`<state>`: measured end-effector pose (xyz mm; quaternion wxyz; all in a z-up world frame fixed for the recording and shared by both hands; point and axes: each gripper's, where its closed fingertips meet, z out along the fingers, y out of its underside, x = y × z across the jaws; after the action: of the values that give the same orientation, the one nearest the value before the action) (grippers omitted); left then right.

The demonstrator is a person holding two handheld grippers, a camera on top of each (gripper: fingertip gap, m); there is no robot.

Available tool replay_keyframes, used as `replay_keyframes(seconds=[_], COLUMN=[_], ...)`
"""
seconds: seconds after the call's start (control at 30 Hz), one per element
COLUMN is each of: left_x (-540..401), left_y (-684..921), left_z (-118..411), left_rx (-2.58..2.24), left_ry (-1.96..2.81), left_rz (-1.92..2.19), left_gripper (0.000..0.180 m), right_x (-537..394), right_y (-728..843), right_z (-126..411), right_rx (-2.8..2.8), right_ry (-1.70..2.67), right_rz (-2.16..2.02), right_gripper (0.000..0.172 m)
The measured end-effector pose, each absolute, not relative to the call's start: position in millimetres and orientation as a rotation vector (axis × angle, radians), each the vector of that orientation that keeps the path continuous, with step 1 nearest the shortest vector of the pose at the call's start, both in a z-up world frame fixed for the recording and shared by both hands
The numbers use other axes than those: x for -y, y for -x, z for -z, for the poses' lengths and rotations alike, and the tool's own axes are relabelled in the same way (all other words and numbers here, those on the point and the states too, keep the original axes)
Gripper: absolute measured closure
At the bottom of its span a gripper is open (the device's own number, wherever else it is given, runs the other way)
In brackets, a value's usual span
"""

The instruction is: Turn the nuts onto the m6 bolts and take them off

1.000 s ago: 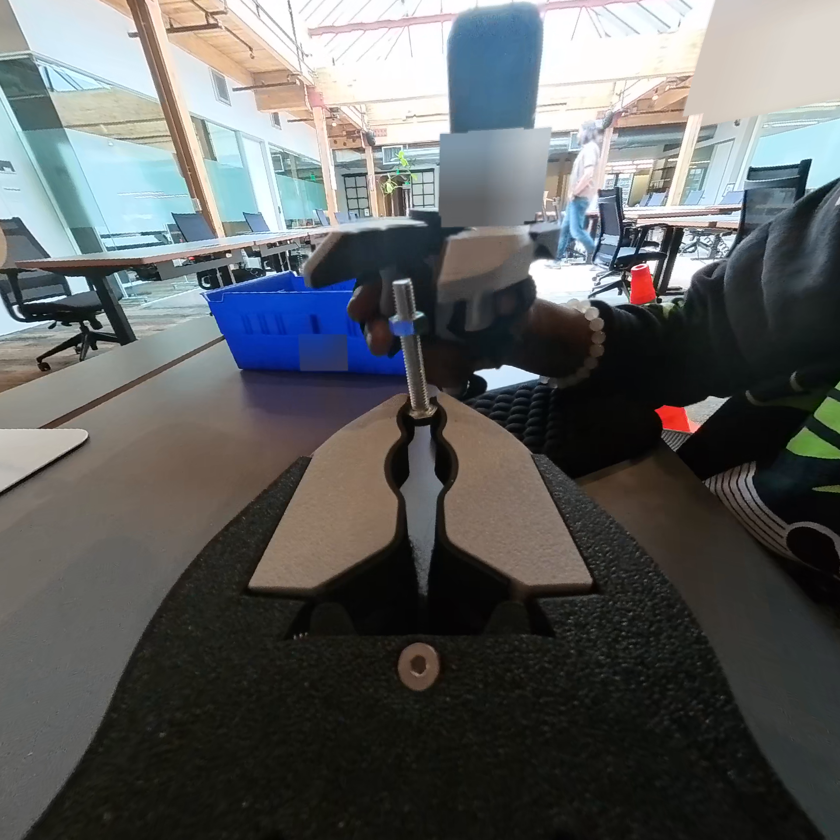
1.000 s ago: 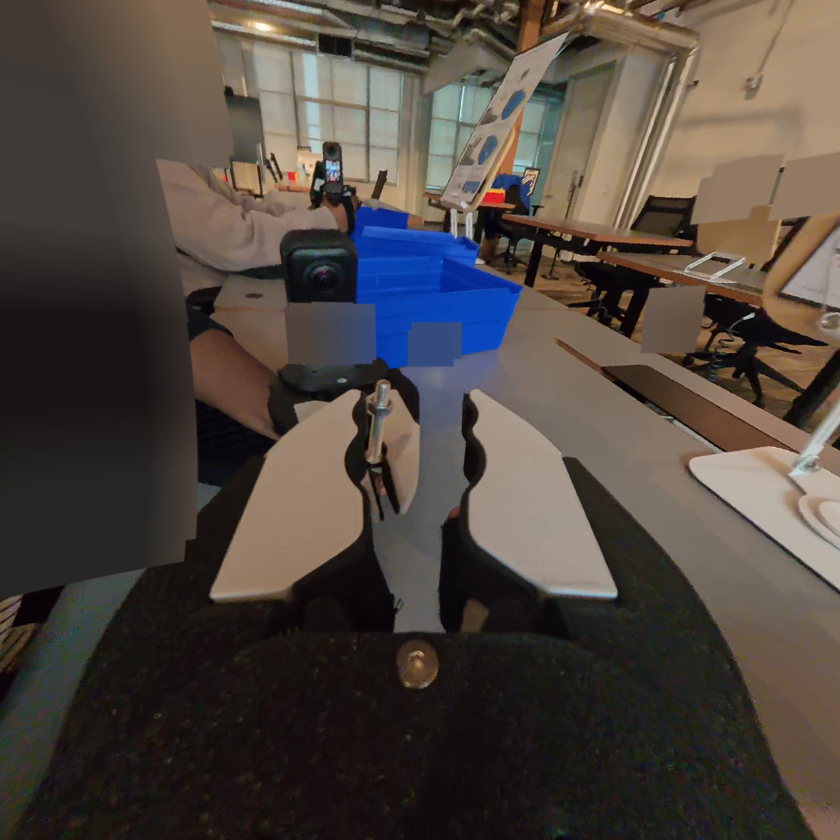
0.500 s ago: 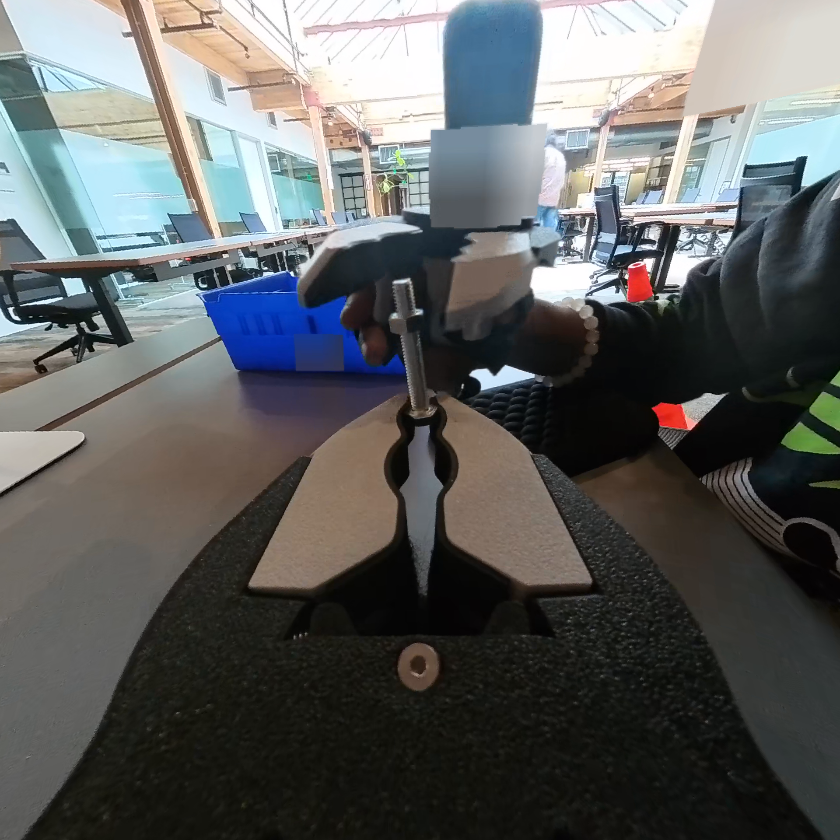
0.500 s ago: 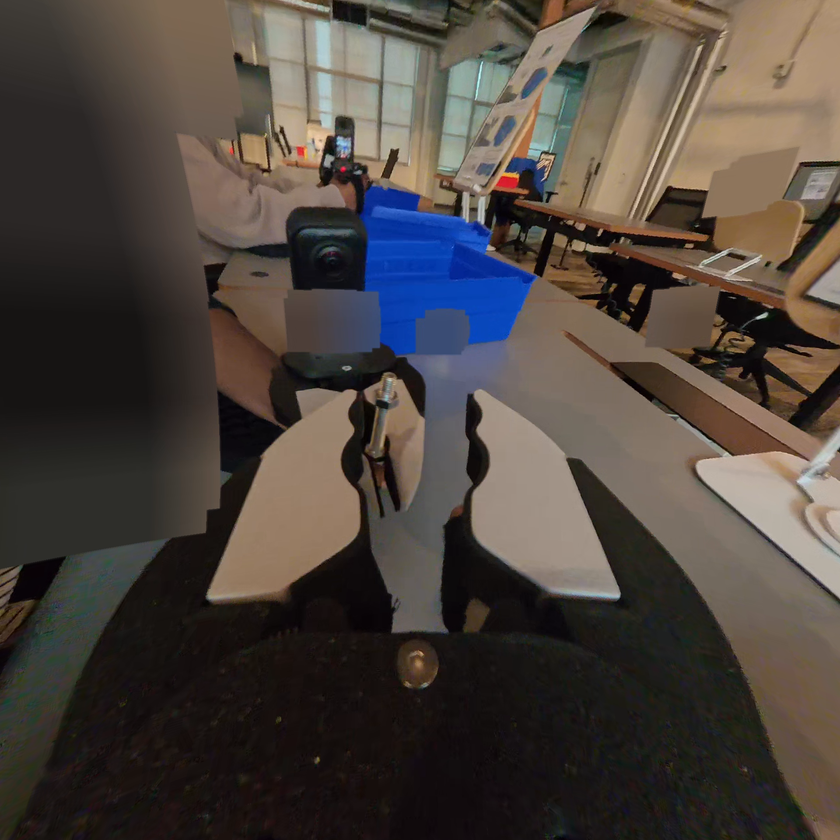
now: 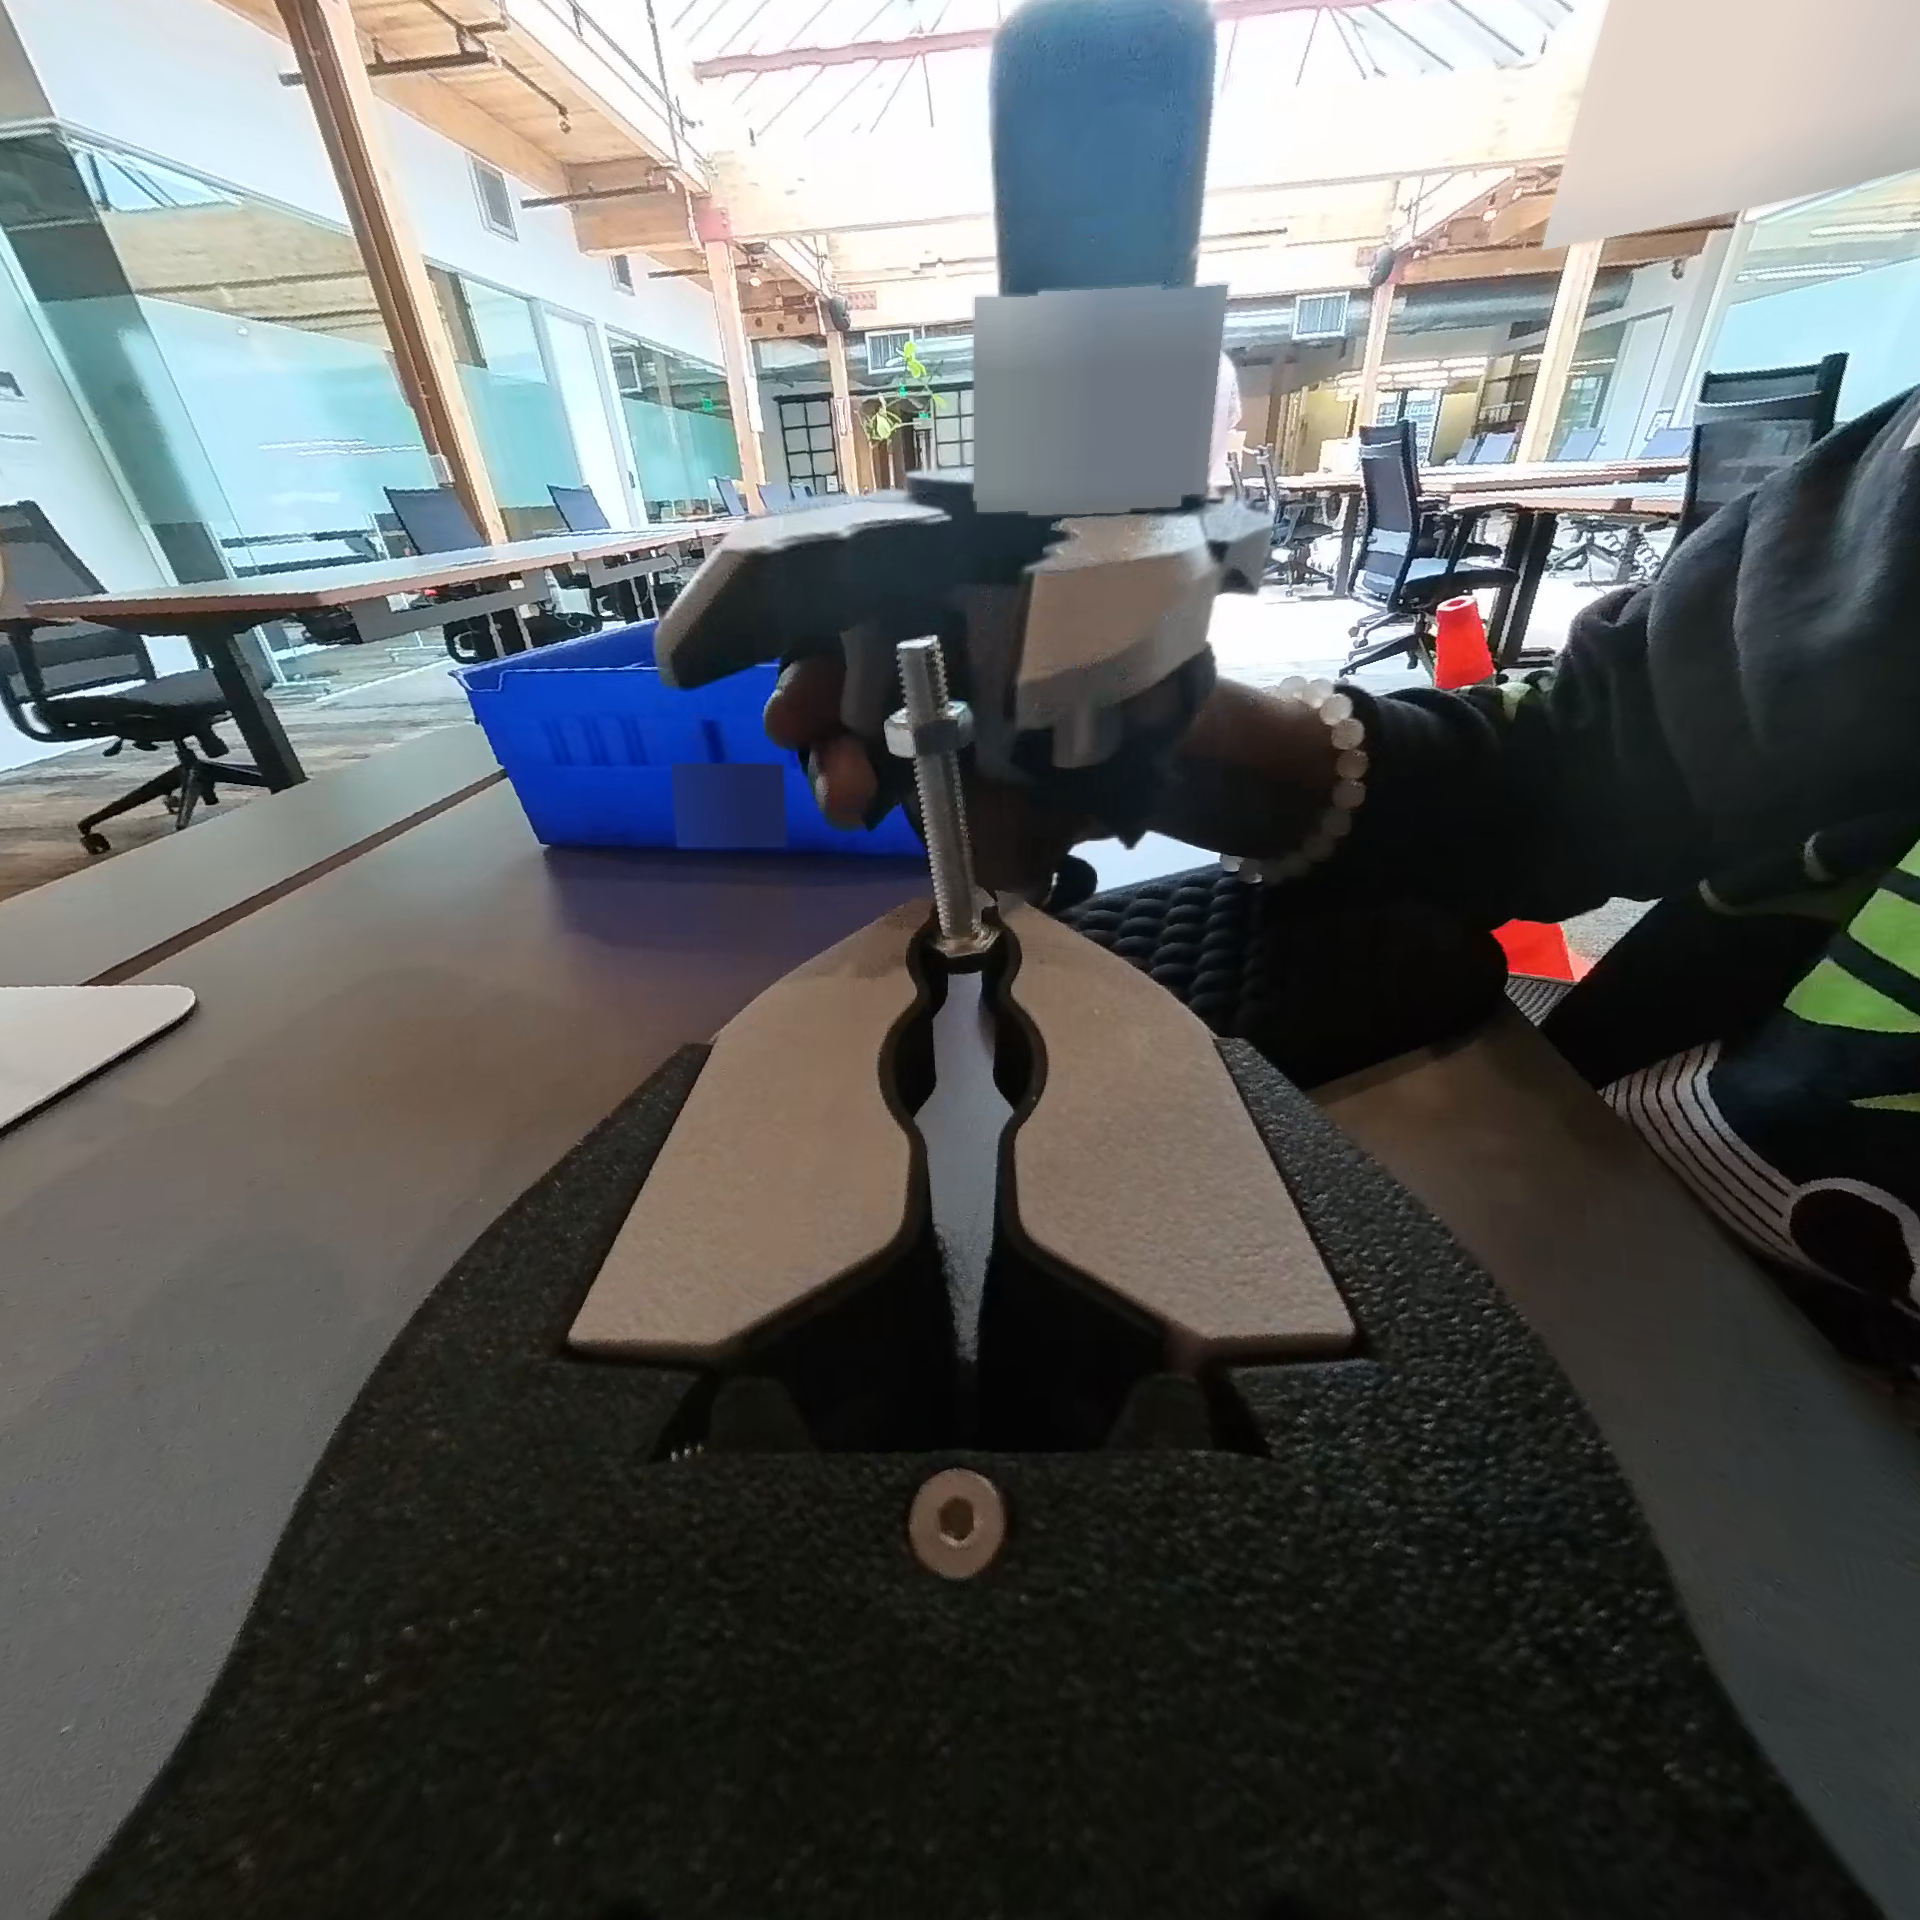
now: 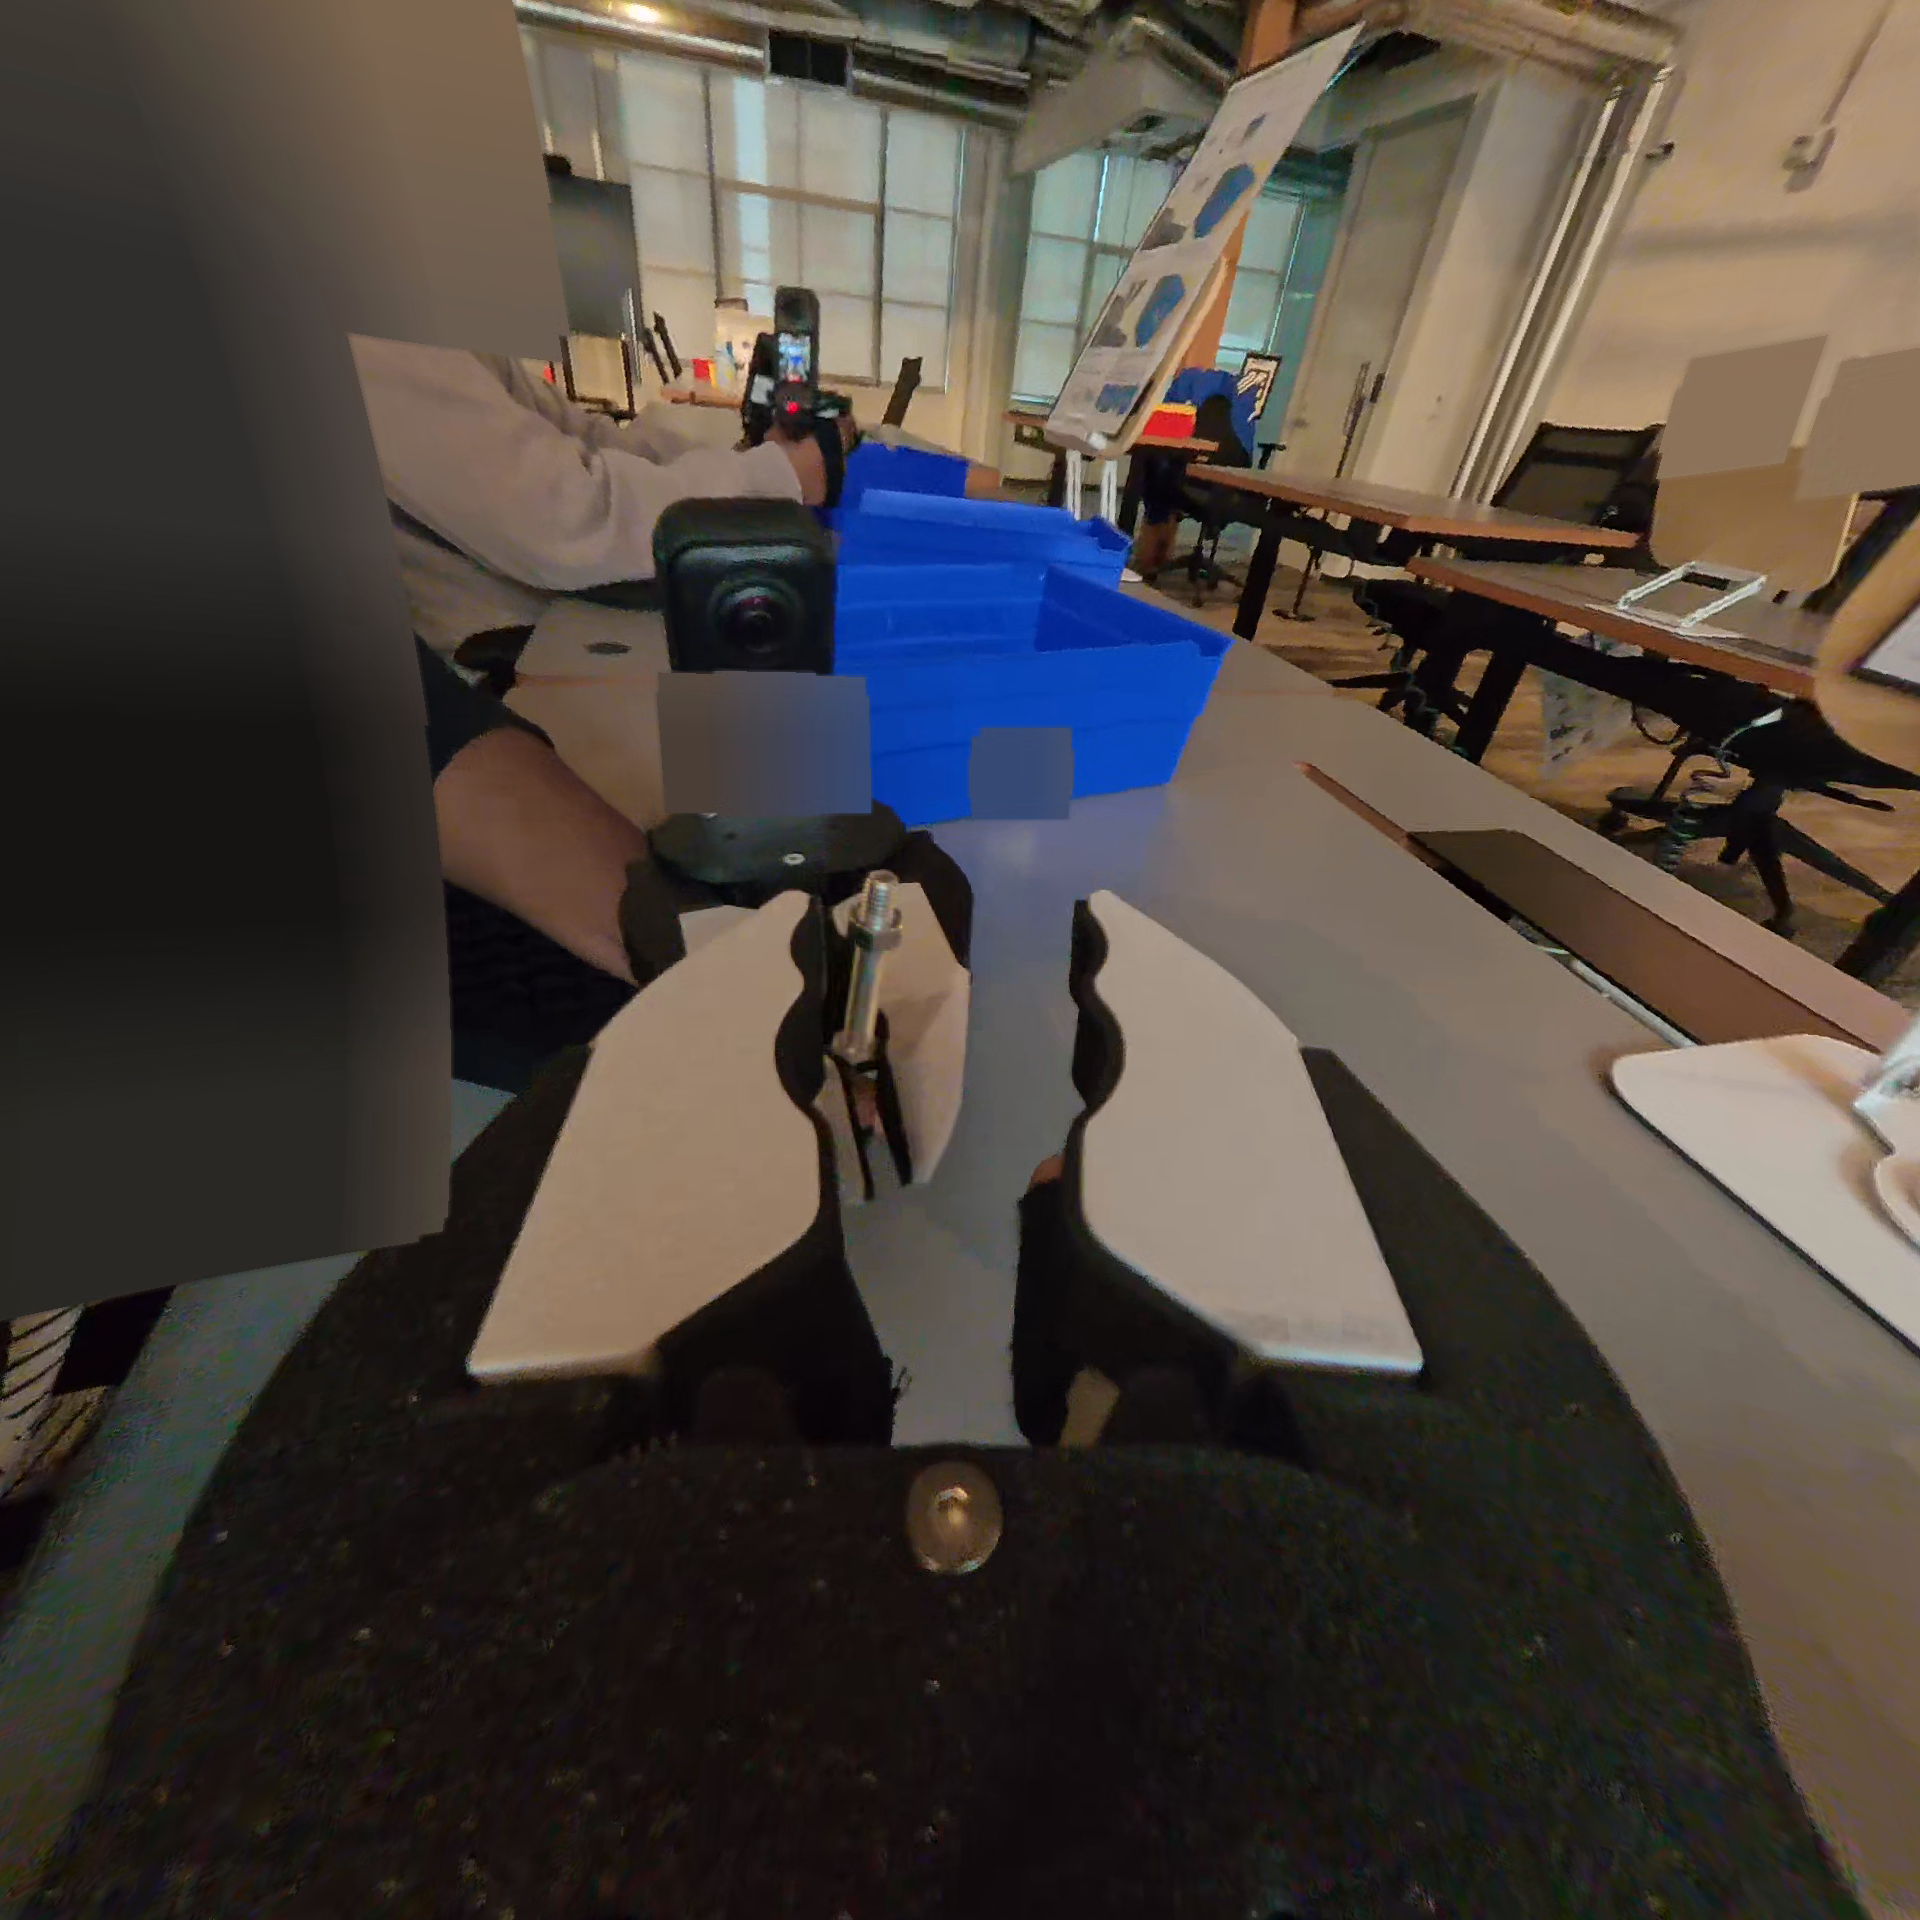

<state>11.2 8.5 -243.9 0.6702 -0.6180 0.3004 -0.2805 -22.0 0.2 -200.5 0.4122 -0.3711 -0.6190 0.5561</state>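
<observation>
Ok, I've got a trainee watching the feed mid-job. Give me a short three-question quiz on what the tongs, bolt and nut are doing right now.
1. True or false: the left tongs are clamped on the head end of the bolt, which stands upright.
2. Multiple choice: where is the nut? A) lying on the table B) threaded on the bolt near its upper end C) inside the blue bin
3. Fill in: the right tongs are ____, with nothing pressed between their pads.

Key: 1 true; 2 B; 3 open
</observation>
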Motion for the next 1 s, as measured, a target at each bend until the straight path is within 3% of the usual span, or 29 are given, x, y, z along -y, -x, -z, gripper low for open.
replay_keyframes(seconds=[0.3, 0.5, 0.77, 1.0], left_x=[-8.6, -8.3, -8.2, -7.8], left_y=[-10.8, -12.2, -11.3, -12.8], left_z=[243.4, 244.3, 243.5, 244.4], left_rx=[-0.673, -0.684, -0.676, -0.687], left_ry=[1.39, 1.393, 1.389, 1.392], left_rz=[0.636, 0.627, 0.634, 0.625], left_gripper=[0.175, 0.175, 0.175, 0.175], right_x=[-26.1, 4.1, -24.5, 4.4], right_y=[12.1, 26.2, 13.9, 26.4], right_z=[198.7, 200.9, 201.3, 201.7], right_rx=[1.471, 1.564, 1.486, 1.568], right_ry=[0.975, 0.931, 0.978, 0.93], right_rz=[-1.403, -1.384, -1.394, -1.386], right_gripper=[0.134, 0.126, 0.13, 0.125])
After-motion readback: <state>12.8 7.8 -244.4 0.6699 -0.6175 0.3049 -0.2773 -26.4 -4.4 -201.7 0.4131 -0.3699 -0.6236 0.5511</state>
